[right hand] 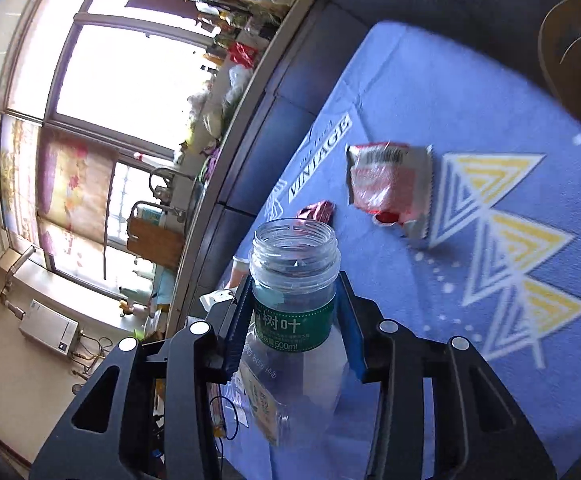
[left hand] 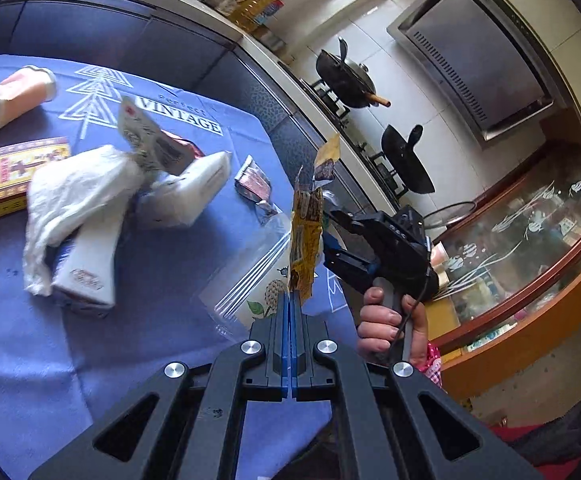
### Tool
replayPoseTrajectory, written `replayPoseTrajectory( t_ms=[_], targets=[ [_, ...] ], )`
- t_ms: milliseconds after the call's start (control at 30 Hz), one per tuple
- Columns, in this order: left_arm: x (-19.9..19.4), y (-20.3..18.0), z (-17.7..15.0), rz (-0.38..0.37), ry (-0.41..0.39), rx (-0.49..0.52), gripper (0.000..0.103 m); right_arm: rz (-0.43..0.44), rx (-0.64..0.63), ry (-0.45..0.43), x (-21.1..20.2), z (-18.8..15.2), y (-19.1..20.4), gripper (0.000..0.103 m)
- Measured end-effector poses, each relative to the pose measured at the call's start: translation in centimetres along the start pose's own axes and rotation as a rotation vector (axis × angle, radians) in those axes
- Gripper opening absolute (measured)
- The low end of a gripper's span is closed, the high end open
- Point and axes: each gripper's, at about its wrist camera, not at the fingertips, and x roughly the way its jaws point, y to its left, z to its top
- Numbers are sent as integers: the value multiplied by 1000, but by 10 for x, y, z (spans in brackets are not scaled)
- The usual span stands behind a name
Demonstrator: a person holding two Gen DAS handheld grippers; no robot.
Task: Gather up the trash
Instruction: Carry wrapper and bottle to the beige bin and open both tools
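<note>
In the left wrist view my left gripper point(left hand: 291, 299) is shut on the lower end of a yellow snack wrapper point(left hand: 305, 232), which stands up from the fingertips above the blue tablecloth point(left hand: 162, 320). A hand point(left hand: 388, 320) holds my right gripper point(left hand: 329, 239) just right of the wrapper. In the right wrist view my right gripper point(right hand: 295, 280) is shut on a clear uncapped bottle point(right hand: 296, 312) with a green label. The blue pads point(right hand: 237, 320) press its neck from both sides, and the bottle is held above the cloth.
Trash on the cloth: crumpled white tissue point(left hand: 74, 200), white cartons point(left hand: 90, 268), a clear zip bag point(left hand: 250, 284), a silver-red wrapper point(left hand: 255, 184), a yellow box point(left hand: 2, 176), a pink tub point(left hand: 18, 96), a red-white wrapper point(right hand: 390, 184). Woks point(left hand: 346, 76) sit on a stove beyond.
</note>
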Motion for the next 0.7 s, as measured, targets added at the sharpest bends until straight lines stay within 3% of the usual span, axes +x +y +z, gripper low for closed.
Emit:
replayPoseTrajectory(
  t_ms=[200,333,433,533,667,700],
  targets=[
    [101,-53,32,-59,127,100,1,-108,-9,-283,-122,38,-33,40],
    [181,-87,56,-110,188,149,1,-252,-28,-501,-190,68,-53,40],
    [245,-105,68,-127,250,158,1,-386,-56,-618,-217,86,-72,40],
    [306,-121,73,-82,298,196,1,-486,-90,-646,-213,104,-88,40],
    [360,-125,72,34,357,229,2,-557,-109,-600,-189,117,-109,40],
    [368,-124,71,66,365,231,10,-570,-114,-583,-181,118,-114,41]
  ],
)
